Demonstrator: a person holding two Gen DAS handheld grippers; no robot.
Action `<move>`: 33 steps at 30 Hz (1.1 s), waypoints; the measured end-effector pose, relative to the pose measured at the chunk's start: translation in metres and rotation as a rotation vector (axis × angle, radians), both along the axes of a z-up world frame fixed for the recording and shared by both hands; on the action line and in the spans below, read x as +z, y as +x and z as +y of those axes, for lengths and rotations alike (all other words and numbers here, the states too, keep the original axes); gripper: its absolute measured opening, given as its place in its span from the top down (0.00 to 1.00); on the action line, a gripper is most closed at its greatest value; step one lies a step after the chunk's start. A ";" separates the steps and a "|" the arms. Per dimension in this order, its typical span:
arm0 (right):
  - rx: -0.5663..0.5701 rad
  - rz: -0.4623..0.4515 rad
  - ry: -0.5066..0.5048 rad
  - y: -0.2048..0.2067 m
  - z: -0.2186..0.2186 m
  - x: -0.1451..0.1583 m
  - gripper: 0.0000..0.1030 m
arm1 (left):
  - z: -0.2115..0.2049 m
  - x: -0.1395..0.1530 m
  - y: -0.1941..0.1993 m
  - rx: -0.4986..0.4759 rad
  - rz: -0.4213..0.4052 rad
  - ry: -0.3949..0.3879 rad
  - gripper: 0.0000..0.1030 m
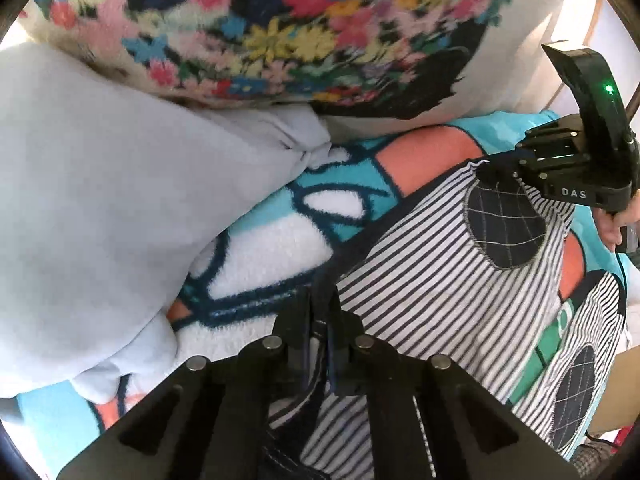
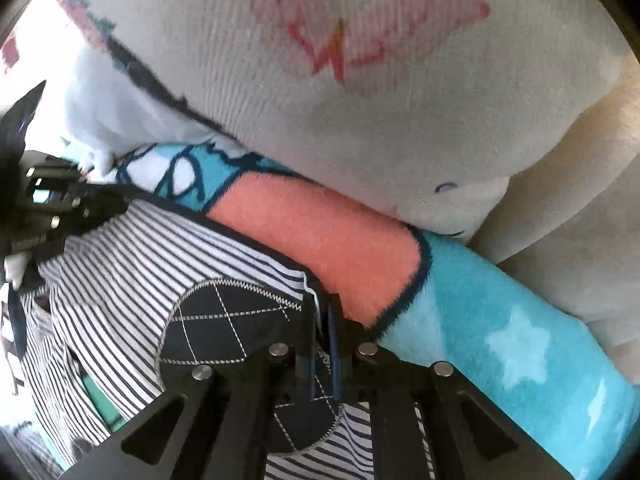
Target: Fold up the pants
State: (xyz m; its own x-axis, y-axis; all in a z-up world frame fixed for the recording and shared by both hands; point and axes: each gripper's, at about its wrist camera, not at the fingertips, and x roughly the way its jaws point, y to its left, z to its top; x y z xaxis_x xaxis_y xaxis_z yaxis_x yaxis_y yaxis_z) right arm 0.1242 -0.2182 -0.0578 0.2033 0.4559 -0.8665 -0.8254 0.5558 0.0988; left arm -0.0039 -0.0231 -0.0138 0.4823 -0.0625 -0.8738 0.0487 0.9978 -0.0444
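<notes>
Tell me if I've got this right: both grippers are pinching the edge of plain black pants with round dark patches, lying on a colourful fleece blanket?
Not quite: the pants are black-and-white striped, not plain black, as the left wrist view shows. Otherwise right: the left gripper and right gripper pinch their edge, with round dark patches, on the fleece blanket.

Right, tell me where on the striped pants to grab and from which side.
Take the striped pants by the navy-bound edge that borders the fleece blanket, coming in low and flat from the near side. That edge is a firm straight band lying flat, easy to pinch. Both claws already do so: the left claw and right claw are shut on it, spaced apart, near the dark round patches.
</notes>
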 end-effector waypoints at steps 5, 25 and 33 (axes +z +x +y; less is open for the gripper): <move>-0.049 -0.042 0.051 -0.021 -0.015 0.029 0.94 | -0.003 0.031 -0.024 0.019 -0.063 -0.010 0.94; -0.101 -0.076 0.187 -0.133 -0.069 0.075 0.94 | -0.038 0.066 -0.154 0.144 -0.248 0.006 0.94; -0.150 -0.001 0.267 -0.201 -0.105 0.046 0.94 | -0.070 0.046 -0.218 0.166 -0.302 0.045 0.94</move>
